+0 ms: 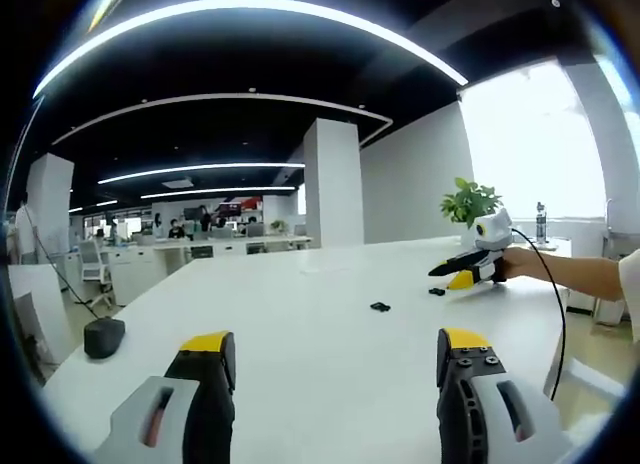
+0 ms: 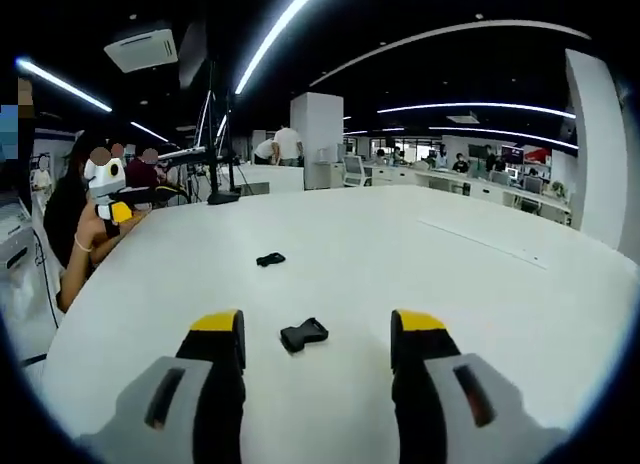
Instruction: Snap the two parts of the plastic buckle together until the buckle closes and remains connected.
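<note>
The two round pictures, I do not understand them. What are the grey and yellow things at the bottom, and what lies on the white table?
A person holds a handheld gripper in each hand, and a fisheye camera rides on each one. The grey arms with yellow tips at the bottom of each picture are that gripper's own two jaws.

In the left gripper view, the left gripper is open and holds nothing. Farther off at the right is the right gripper, held by the person's hand.

In the right gripper view, the right gripper is also open and empty. The left gripper appears far left.

On the white table lie two small black buckle parts, apart from each other: one close before the right gripper's jaws, the other farther away. A dark object sits near the table edge.
</note>
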`<state>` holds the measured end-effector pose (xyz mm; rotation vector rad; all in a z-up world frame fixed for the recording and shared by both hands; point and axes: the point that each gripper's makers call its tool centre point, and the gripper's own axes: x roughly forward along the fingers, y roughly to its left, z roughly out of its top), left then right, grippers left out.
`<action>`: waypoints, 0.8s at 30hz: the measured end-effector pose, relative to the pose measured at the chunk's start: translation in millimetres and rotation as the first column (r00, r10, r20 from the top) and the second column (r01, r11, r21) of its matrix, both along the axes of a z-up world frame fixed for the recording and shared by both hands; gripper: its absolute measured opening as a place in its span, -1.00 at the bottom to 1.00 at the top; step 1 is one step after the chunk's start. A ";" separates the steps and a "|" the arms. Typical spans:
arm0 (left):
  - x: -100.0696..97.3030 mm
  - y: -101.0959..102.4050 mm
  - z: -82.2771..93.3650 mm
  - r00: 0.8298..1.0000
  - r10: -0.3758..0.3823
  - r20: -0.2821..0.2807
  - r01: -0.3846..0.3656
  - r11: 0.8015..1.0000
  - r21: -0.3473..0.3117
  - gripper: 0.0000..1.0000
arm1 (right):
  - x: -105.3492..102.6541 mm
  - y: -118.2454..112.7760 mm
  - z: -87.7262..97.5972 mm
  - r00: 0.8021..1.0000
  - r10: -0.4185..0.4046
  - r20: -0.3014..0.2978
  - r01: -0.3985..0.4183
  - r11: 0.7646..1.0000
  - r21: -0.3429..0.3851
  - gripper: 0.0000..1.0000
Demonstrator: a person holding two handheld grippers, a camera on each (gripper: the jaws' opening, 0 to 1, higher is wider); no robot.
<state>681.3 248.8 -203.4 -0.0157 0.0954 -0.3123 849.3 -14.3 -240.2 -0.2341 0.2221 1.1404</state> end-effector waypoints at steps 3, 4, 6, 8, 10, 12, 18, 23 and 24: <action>-0.1 0.5 -0.3 1.000 0.002 -0.001 -0.002 1.000 -0.002 0.68 | -3.6 2.3 -4.0 1.000 0.027 0.001 -0.027 0.999 -0.028 0.17; -0.2 0.4 -0.5 1.000 0.001 -0.001 -0.001 1.000 -0.001 0.68 | -4.7 3.1 -4.9 0.999 0.034 0.002 -0.034 0.999 -0.034 0.16; -0.5 0.0 -0.4 1.000 0.000 0.000 0.000 1.000 0.000 0.68 | -5.2 3.8 -5.2 0.999 0.038 0.002 -0.038 0.999 -0.033 0.15; -0.7 -0.1 -0.3 1.000 -0.001 0.001 0.001 1.000 -0.001 0.68 | -5.0 4.6 -4.3 0.999 0.044 0.004 -0.044 0.999 -0.025 0.11; -0.7 0.4 -0.4 1.000 0.001 0.000 -0.001 1.000 0.000 0.68 | -4.4 4.8 -5.1 0.999 0.048 0.006 -0.048 0.998 -0.032 0.10; -0.6 1.0 -1.0 1.000 0.004 -0.001 -0.004 1.000 0.000 0.68 | -4.6 5.0 -6.0 0.998 0.055 0.004 -0.055 0.998 -0.038 0.09; -0.6 1.3 -1.5 1.000 0.010 -0.003 -0.010 1.000 0.009 0.68 | -6.2 5.6 -9.8 0.997 0.072 -0.030 -0.073 0.996 -0.052 0.03; -0.7 3.7 -1.6 1.000 0.025 -0.006 -0.025 0.999 0.026 0.68 | -6.8 5.9 -10.5 0.997 0.070 -0.043 -0.072 0.996 -0.060 -0.09; -0.8 4.0 -1.9 1.000 0.026 -0.008 -0.025 0.999 0.028 0.68 | -6.6 6.0 -10.7 0.996 0.071 -0.046 -0.074 0.995 -0.062 -0.10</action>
